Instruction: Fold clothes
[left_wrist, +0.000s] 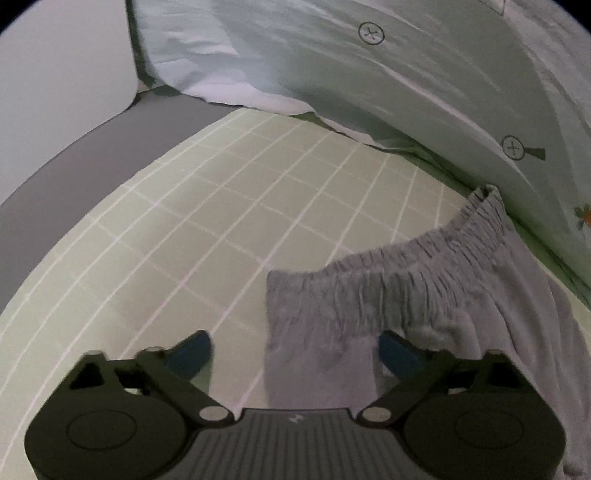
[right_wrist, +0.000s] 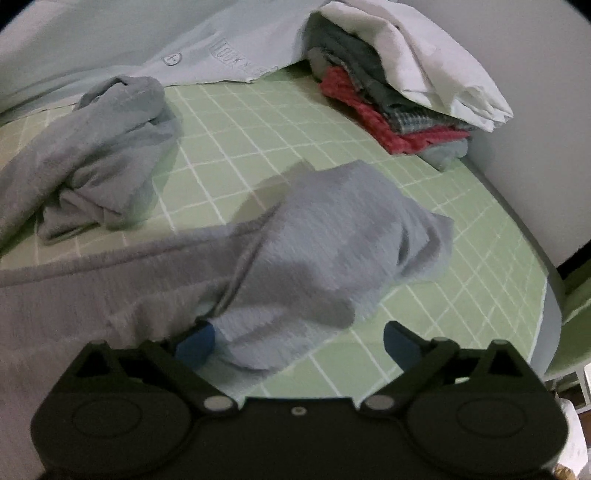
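Note:
Grey trousers lie on a green checked bed sheet (left_wrist: 177, 229). In the left wrist view their gathered elastic waistband (left_wrist: 399, 273) runs across the right half. My left gripper (left_wrist: 295, 350) is open, its jaws wide apart over the waistband's left corner. In the right wrist view one trouser leg end (right_wrist: 332, 243) is bunched up between the jaws of my right gripper (right_wrist: 299, 343), which is open. The other leg (right_wrist: 107, 155) lies crumpled at the left.
A pale green duvet (left_wrist: 332, 66) lies along the far side of the bed. A stack of folded clothes (right_wrist: 391, 110) sits under a white pillow (right_wrist: 424, 55) at the back right. The bed's grey edge (left_wrist: 74, 155) and a white wall border the left.

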